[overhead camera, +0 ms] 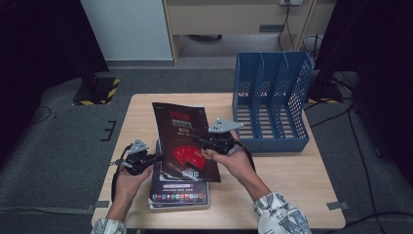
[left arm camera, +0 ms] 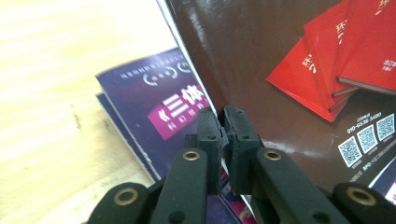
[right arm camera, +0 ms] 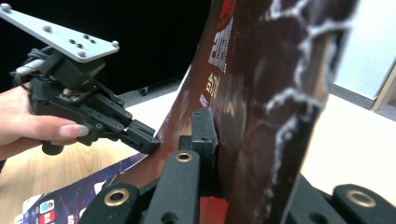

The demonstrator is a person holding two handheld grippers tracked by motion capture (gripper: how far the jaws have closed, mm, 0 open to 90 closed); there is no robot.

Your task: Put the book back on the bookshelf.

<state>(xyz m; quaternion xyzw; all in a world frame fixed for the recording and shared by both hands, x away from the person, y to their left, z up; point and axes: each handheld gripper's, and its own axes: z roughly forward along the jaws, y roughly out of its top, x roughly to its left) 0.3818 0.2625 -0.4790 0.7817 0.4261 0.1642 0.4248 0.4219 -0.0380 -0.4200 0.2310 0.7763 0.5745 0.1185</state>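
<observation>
Worktop (overhead camera: 297,170): pale wood-grain rectangle, matt, with square corners.

File rack (overhead camera: 271,100): blue perforated plastic with three upright slots, standing at the far right corner of the worktop, open side up.

Dark book (overhead camera: 184,141): large glossy softcover, brown-black with red book pictures and QR squares. It is raised at a tilt over the middle of the worktop, near the front edge, its lower end above the stack. The thin, flexible cover bows slightly in the right gripper view.

Stack of books (overhead camera: 179,191): purple-black softcovers lying flat near the front edge, left of centre, under the raised book.

Right claw (overhead camera: 198,139): black jaws clenched on the dark book's right edge.

Left claw (overhead camera: 159,157): black jaws clenched on the same book's left edge, pads pinching the cover.

Step in hand, as judged: carrying the dark book to the rack. Both grips should hold evenly so the limp cover does not fold. The spine should be turned upright before it meets a slot, and the left claw released last.
</observation>
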